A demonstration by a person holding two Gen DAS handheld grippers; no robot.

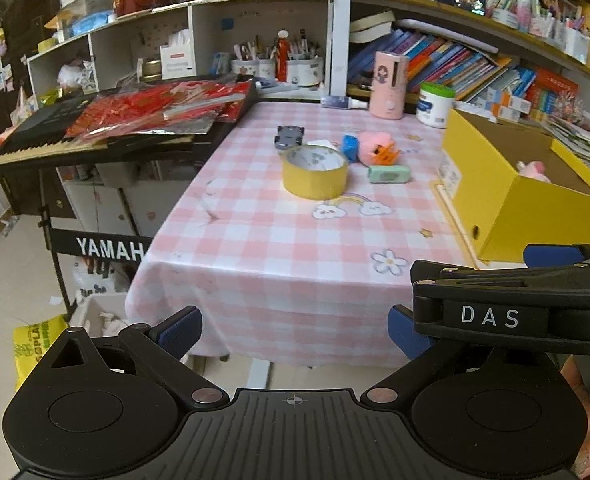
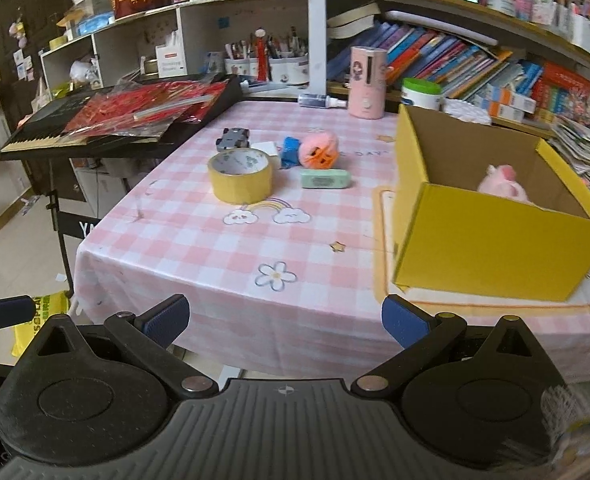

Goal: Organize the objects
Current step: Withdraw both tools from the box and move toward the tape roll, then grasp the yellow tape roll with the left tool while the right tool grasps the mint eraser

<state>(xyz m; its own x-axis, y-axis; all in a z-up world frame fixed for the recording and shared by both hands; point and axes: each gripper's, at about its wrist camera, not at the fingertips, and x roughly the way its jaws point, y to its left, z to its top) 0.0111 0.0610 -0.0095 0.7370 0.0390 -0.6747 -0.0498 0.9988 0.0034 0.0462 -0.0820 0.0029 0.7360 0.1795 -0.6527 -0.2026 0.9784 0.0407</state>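
A yellow tape roll [image 1: 315,172] [image 2: 241,176] lies on the pink checked tablecloth [image 1: 279,248] [image 2: 215,248]. Behind it lie a grey toy car [image 1: 289,136] [image 2: 233,138], a blue block [image 1: 350,147] [image 2: 291,151], a pink and orange toy [image 1: 378,146] [image 2: 321,149] and a green eraser [image 1: 389,173] [image 2: 325,179]. An open yellow box [image 1: 507,204] [image 2: 491,236] on the right holds a pink plush [image 1: 533,170] [image 2: 503,182]. My left gripper [image 1: 295,330] is open and empty, short of the table's near edge. My right gripper [image 2: 287,322] is open and empty there too.
A Yamaha keyboard [image 1: 95,128] [image 2: 111,120] covered with red packets stands to the table's left. Shelves with books [image 1: 455,64] [image 2: 455,56] and pen cups line the back. A pink device [image 1: 389,86] [image 2: 367,82], a white tub [image 1: 435,104] and a small bottle stand at the table's far edge.
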